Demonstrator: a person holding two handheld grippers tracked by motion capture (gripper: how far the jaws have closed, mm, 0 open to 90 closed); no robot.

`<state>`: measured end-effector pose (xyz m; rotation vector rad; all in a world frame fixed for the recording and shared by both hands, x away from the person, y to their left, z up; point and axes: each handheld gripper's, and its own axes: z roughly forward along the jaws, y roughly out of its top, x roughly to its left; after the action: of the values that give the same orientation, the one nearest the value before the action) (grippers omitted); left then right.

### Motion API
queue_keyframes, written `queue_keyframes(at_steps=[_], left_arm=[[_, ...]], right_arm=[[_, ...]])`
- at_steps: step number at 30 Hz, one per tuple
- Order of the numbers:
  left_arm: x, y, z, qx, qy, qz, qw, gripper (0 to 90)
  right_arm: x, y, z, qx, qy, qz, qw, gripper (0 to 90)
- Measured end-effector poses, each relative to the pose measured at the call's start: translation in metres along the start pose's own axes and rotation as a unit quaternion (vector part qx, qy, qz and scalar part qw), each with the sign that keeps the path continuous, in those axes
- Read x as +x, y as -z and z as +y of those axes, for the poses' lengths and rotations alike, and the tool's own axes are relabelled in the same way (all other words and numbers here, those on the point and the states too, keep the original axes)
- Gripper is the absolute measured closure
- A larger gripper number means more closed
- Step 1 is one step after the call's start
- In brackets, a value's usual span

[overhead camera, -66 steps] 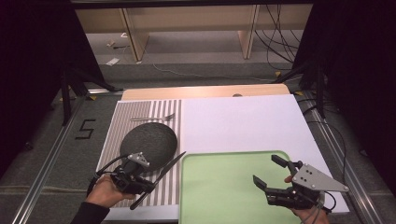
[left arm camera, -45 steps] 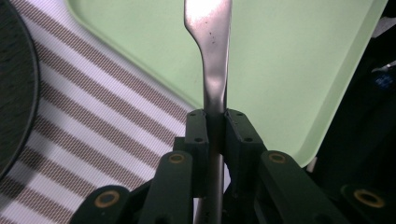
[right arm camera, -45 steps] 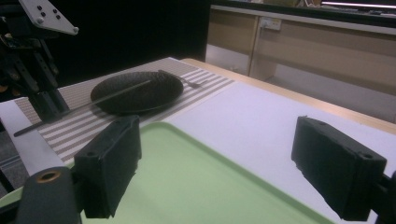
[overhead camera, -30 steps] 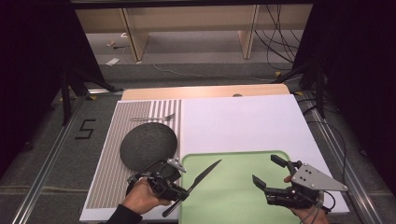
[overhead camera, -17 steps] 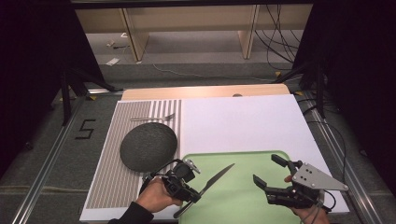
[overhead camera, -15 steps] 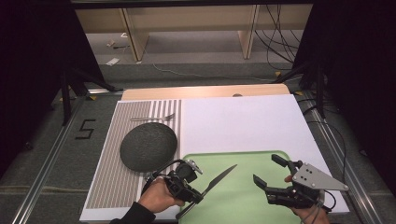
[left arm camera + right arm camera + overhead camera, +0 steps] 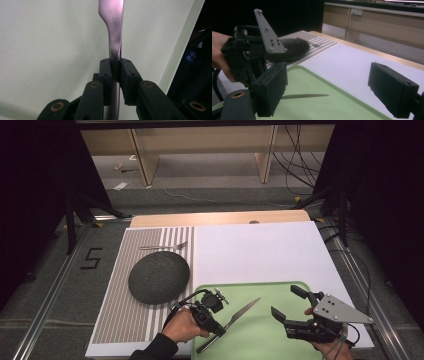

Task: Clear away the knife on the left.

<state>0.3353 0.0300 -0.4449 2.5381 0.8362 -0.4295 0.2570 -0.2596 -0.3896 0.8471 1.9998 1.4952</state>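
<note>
Steel knife (image 7: 235, 317), handle hidden inside the clenched left gripper (image 7: 115, 65); right gripper (image 7: 294, 306) spread, holding nothing.

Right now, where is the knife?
In the high view the knife is held by the left gripper over the left part of the green tray, right of the dark plate.

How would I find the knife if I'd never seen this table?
Look for the green tray at the near edge of the table. Over its left side, the left gripper holds the knife by its handle, blade pointing toward the far right. It is long, thin and silvery; the other piece of cutlery, a fork, lies far off on the striped mat beyond the dark round plate.
</note>
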Motion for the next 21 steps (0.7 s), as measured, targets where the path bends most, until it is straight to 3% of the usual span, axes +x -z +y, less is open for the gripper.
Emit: queue_keyframes(at_steps=[13,17,21], left_arm=[[0.009,-0.018,0.002,0.035,0.02,0.012,0.9991,79.5],[0.013,-0.017,-0.001,0.024,0.033,0.006,0.9992,79.4],[0.012,-0.017,-0.001,0.024,0.03,0.009,0.9992,79.2]], right_arm=[[0.001,0.0,0.0,0.0,-0.001,0.001,1.0,16.8],[0.001,0.001,0.0,0.001,0.001,0.0,1.0,16.8],[0.001,0.002,0.0,-0.002,0.002,0.002,1.0,16.8]])
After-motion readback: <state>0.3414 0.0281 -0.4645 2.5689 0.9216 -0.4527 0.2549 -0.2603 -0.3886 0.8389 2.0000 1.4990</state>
